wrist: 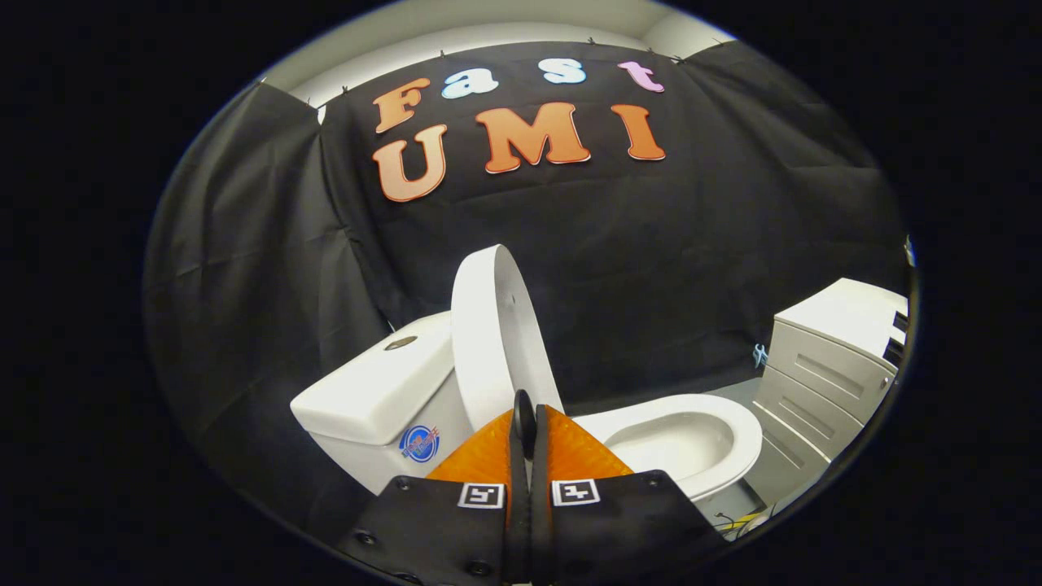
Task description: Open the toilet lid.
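The white toilet lid (pixel 492 325) stands upright, raised off the seat and close to the tank (pixel 366 395). The seat and open bowl (pixel 737 435) lie uncovered to the right of the lid. My gripper (pixel 525 407) is shut, its two fingers pressed together with nothing visible between them. The fingertips sit just in front of the lid's lower edge, near the hinge. I cannot tell whether they touch the lid.
A round flush button (pixel 400 343) sits on top of the tank, and a blue sticker (pixel 419 443) is on its side. A white drawer cabinet (pixel 830 358) stands to the right of the bowl. Grey floor (pixel 737 391) shows between them.
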Motion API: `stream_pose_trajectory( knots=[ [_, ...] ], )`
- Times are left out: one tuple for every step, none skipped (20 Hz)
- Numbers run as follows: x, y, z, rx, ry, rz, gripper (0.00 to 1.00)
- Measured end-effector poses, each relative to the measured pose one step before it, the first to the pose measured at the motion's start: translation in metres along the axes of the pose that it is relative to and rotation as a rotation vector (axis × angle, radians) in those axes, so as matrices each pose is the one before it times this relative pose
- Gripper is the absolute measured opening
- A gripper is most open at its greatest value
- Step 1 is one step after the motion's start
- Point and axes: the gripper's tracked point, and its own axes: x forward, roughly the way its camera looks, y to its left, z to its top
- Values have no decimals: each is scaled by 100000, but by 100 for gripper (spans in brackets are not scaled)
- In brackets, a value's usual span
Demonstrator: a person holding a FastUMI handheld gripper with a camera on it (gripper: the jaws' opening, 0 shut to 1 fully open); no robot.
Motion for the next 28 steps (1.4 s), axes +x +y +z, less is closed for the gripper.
stream_pose_trajectory(
  knots=[
    [90, 367, -53, -2495, 80, -1245, 8],
    [64, 437, 97, -1845, 158, -846, 8],
    [63, 252, -77, -62, 117, -325, 8],
    [109, 302, -82, 699, 18, -105, 8],
    [88, 347, -22, 317, -6, -8, 8],
    [-45, 669, -86, -781, 16, -72, 8],
    [9, 643, -168, -2179, 69, 91, 8],
    [-7, 677, -101, -2553, 19, 371, 8],
    [82, 719, -135, -2887, 121, 619, 8],
    [-35, 672, -329, -2222, 110, 590, 8],
    [-111, 454, -218, -1527, 467, -254, 8],
    [100, 208, -118, -1054, 289, -533, 8],
    [130, 95, -5, -246, 308, -458, 8],
    [129, 243, 135, 214, -18, -412, 8],
    [69, 32, 123, -784, -232, -1033, 8],
    [153, 101, 148, -1058, 111, -1288, 8],
    [31, 168, -62, -2313, 5, -1140, 8],
    [-189, 143, -132, -2916, 624, -962, 8],
    [102, 43, -164, -1947, 450, -643, 8],
    [-184, 159, -331, 543, 854, 1820, 8],
    [-158, 422, -108, 2618, 476, 2675, 11],
    [-399, 344, 95, 2972, -527, 2543, 25],
    [-65, -104, 254, 1582, -558, 680, 37],
    [-238, 313, 194, 258, 34, 1292, 50],
    [-293, -342, 86, -1476, -89, -644, 57],
    [-291, -425, 97, -1374, -356, -366, 67],
    [-317, -419, 430, -331, -559, -387, 77],
    [-523, -343, 437, 173, -906, 2, 87]
  ],
)
